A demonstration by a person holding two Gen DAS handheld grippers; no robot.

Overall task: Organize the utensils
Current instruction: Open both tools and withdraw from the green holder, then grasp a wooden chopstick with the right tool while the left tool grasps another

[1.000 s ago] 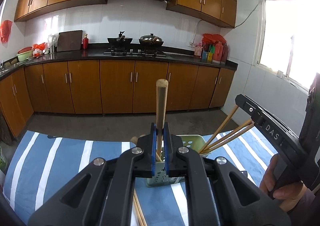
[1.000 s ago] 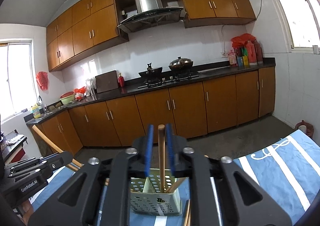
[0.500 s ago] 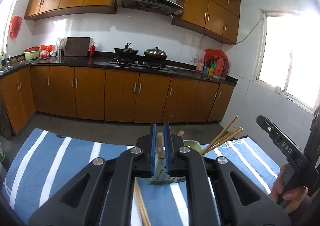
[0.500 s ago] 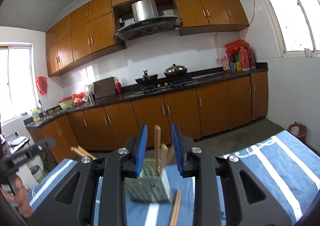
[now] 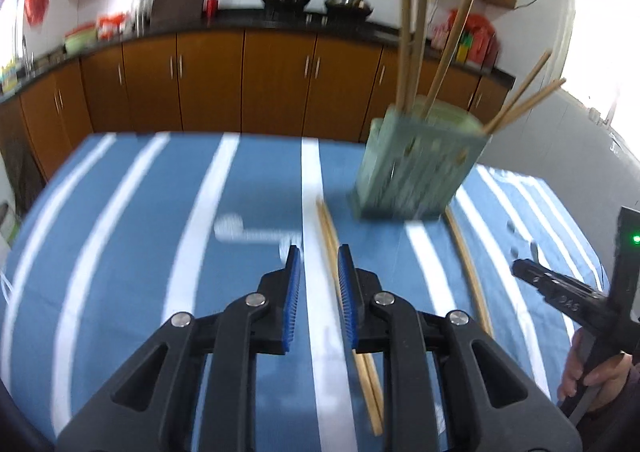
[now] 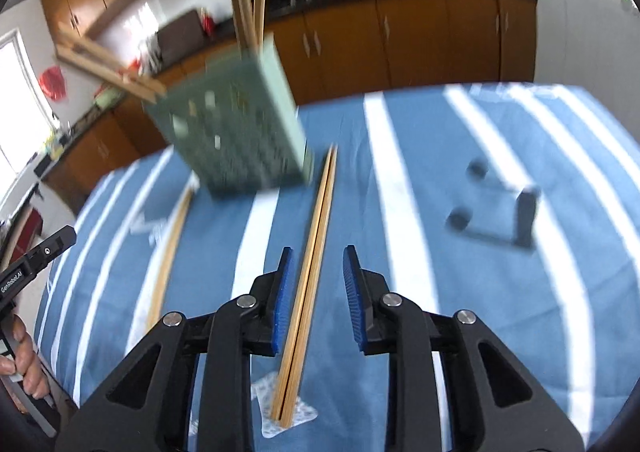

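Observation:
A pale green perforated utensil holder [image 5: 416, 168] stands on the blue striped cloth, with several wooden chopsticks [image 5: 412, 48] sticking out of it; it also shows in the right wrist view [image 6: 236, 128]. My left gripper [image 5: 318, 264] is open and empty, just left of a chopstick pair [image 5: 336, 252] lying on the cloth. A single chopstick [image 5: 468, 264] lies right of the holder. My right gripper [image 6: 316, 264] is open and empty, its jaws either side of a chopstick pair [image 6: 312, 252] on the cloth. Another chopstick [image 6: 170, 248] lies to the left.
The table has a blue cloth with white stripes [image 5: 120, 236]. A small dark object [image 6: 496, 212] lies on the cloth to the right in the right wrist view. Kitchen cabinets [image 5: 240, 80] stand behind. The other hand-held gripper [image 5: 568, 300] shows at the right edge.
Both grippers let go of the chopsticks they held over the holder, opened, and dropped down toward the chopsticks lying on the cloth. Both views are motion-blurred.

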